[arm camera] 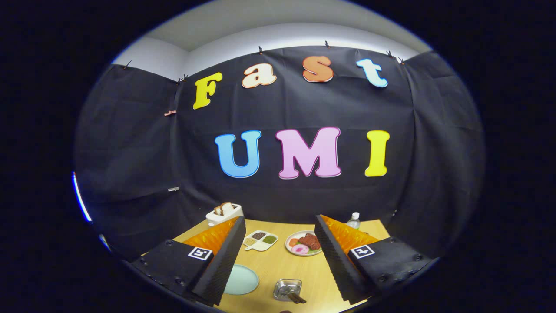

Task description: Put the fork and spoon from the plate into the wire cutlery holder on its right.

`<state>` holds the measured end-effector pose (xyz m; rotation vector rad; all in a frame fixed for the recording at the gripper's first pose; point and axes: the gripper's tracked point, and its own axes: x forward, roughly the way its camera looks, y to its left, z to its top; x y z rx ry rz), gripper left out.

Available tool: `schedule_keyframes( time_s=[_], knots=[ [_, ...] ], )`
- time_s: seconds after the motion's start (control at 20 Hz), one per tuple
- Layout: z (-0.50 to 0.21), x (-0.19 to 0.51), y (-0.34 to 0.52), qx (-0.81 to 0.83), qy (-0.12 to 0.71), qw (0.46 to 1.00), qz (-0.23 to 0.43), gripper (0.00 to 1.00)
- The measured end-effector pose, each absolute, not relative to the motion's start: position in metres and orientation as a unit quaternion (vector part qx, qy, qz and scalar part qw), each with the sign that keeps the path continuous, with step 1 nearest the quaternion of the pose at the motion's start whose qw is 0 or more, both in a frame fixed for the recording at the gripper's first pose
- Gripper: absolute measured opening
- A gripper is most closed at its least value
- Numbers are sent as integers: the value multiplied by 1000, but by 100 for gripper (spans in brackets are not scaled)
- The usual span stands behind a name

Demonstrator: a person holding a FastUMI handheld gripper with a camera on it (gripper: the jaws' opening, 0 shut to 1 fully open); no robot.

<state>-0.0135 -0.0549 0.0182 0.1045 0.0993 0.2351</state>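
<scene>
My gripper (280, 221) is open and held high above a wooden table (278, 265), with nothing between its fingers. Far below, close to the left finger (221, 256), lies a pale green plate (243, 280); the finger hides part of it, and the part that shows is bare. To the plate's right stands a small shiny square holder (286, 288) with two dark handles (297, 298) sticking out of it toward me. What those handles belong to I cannot tell.
At the table's far side stand a white toaster (223, 213) with bread, a divided dish of grains (260, 240), a plate of food (304, 244) and a water bottle (354, 220). Black cloth walls close in the table.
</scene>
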Motion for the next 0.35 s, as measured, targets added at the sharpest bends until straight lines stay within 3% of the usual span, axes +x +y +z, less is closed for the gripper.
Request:
schedule_keyframes(
  time_s=[0.35],
  knots=[
    [9, -3, -75, 51, 53, 990, 123, 99]
  ],
)
